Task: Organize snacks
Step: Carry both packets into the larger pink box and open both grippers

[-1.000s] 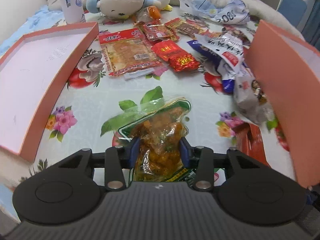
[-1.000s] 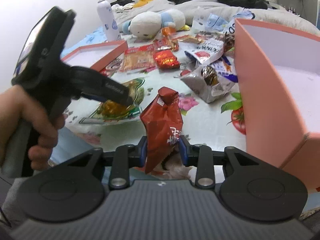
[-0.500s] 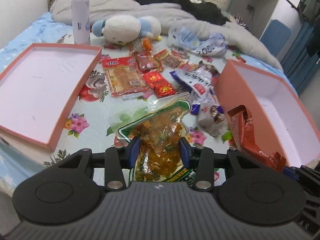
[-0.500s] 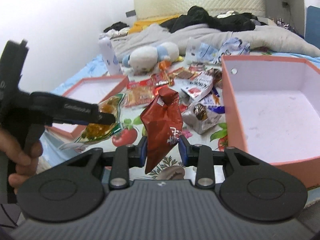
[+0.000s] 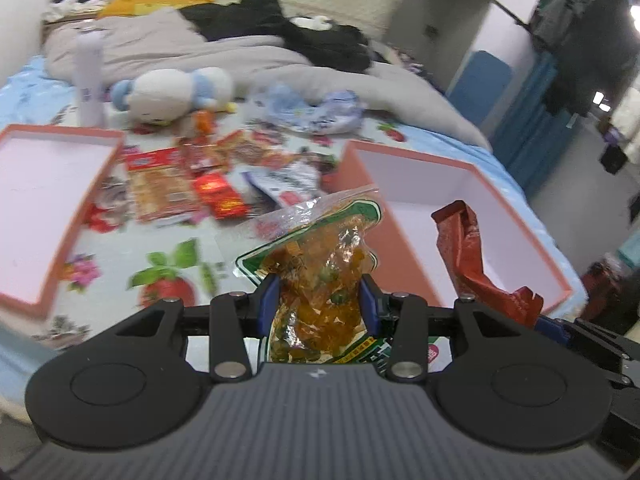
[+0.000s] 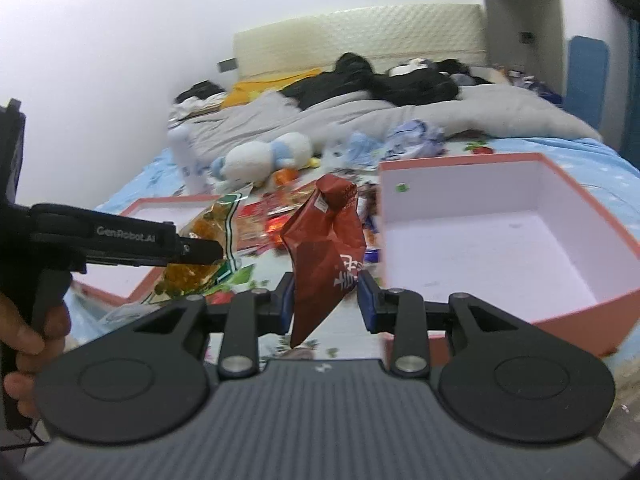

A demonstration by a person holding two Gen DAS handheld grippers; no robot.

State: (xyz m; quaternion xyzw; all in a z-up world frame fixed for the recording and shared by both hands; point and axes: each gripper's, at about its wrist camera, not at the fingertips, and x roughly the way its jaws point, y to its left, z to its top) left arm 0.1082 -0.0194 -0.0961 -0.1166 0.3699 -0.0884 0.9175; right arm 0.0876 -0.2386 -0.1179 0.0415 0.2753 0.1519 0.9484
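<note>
My left gripper [image 5: 319, 298] is shut on a clear green-edged bag of orange snacks [image 5: 320, 264] and holds it up above the flowered cloth. It also shows in the right wrist view [image 6: 208, 240]. My right gripper [image 6: 326, 300] is shut on a dark red snack bag [image 6: 326, 240], held in the air left of the deep pink box [image 6: 500, 240]. The red bag also shows in the left wrist view [image 5: 468, 256], in front of that box [image 5: 440, 184].
A shallow pink lid [image 5: 44, 200] lies at the left. Several loose snack packs [image 5: 168, 184] lie between lid and box. A plush toy [image 5: 172, 92], a white bottle [image 5: 90, 80] and a grey duvet [image 5: 240, 56] lie behind.
Both grippers have risen with their bags. The snack bags are now well above the cloth, and the deep box's inside has come into view.
</note>
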